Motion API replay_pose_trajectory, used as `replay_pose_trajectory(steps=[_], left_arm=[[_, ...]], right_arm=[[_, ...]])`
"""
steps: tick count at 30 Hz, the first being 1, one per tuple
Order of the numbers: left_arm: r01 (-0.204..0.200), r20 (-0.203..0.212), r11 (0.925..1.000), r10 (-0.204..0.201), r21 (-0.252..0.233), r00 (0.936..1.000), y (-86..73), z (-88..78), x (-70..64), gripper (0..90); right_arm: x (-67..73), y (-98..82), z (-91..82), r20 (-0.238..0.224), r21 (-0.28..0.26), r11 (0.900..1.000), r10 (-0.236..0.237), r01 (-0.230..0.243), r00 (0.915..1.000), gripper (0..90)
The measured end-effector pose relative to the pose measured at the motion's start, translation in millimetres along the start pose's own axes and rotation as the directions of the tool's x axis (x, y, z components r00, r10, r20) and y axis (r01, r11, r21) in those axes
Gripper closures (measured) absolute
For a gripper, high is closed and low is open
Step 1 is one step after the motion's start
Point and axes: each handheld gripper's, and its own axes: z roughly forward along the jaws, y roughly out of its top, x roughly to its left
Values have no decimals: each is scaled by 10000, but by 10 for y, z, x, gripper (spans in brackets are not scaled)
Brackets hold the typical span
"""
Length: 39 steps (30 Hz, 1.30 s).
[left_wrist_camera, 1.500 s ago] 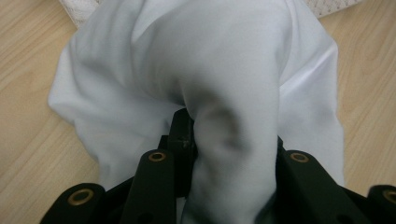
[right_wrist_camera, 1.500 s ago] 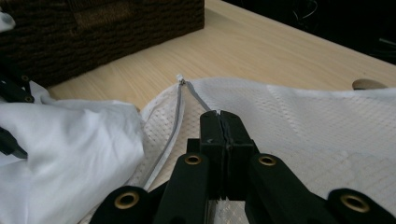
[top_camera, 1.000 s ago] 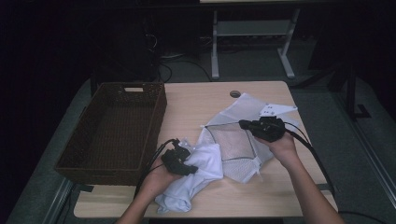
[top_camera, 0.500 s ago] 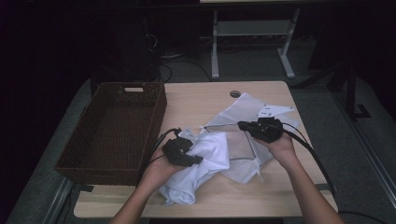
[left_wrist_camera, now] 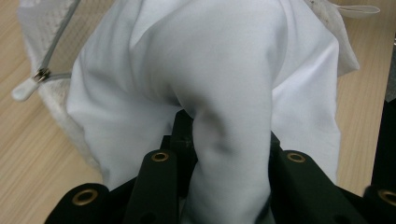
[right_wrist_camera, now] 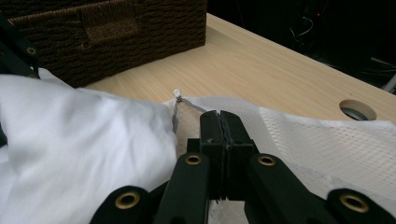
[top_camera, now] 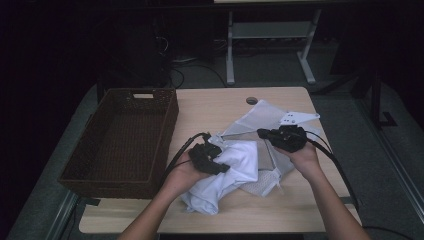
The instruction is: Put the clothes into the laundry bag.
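Observation:
A white cloth (top_camera: 239,161) lies bunched on the table, partly over a white mesh bag (top_camera: 262,116). My left gripper (top_camera: 220,167) is shut on a thick fold of the white cloth (left_wrist_camera: 210,70), which drapes over its jaws and hides their tips. A zipper pull (left_wrist_camera: 23,91) on the mesh bag (left_wrist_camera: 51,107) lies to the left of the cloth. My right gripper (top_camera: 262,133) holds the bag's edge raised; its jaws (right_wrist_camera: 219,121) are pressed together on the mesh bag (right_wrist_camera: 327,140), with the white cloth (right_wrist_camera: 79,140) just left of them.
A dark woven basket (top_camera: 110,186) stands on the left of the wooden table (top_camera: 210,110), and its wall (right_wrist_camera: 116,32) rises behind the cloth. A round cable hole (top_camera: 251,100) sits near the far edge. Cables trail from both grippers.
My left gripper has moved right and upward with the white cloth, bringing it over the mesh bag. The right gripper has stayed in place on the bag.

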Motion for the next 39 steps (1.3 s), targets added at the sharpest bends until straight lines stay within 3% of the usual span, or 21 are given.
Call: replay_pose_trajectory(steps=[7, 14, 27, 39], left_arm=[[-410, 41, 9989, 410, 223, 9992, 139, 113, 7, 695], [-478, -90, 9980, 482, 403, 9988, 247, 198, 43, 695], [220, -648, 9982, -184, 555, 9977, 281, 272, 199, 695], [752, -1065, 9964, -707, 380, 9918, 335, 408, 248, 695]], right_arm=[[7, -3, -3, -47, 9, 10000, -29, 29, 10000, 886], [12, -13, -8, -65, 5, 10000, -33, 33, 10000, 885], [44, -9, 4, -175, -27, 10000, -52, 52, 9998, 886], [72, 25, 43, -315, -148, 9999, 14, -18, 9995, 886]])
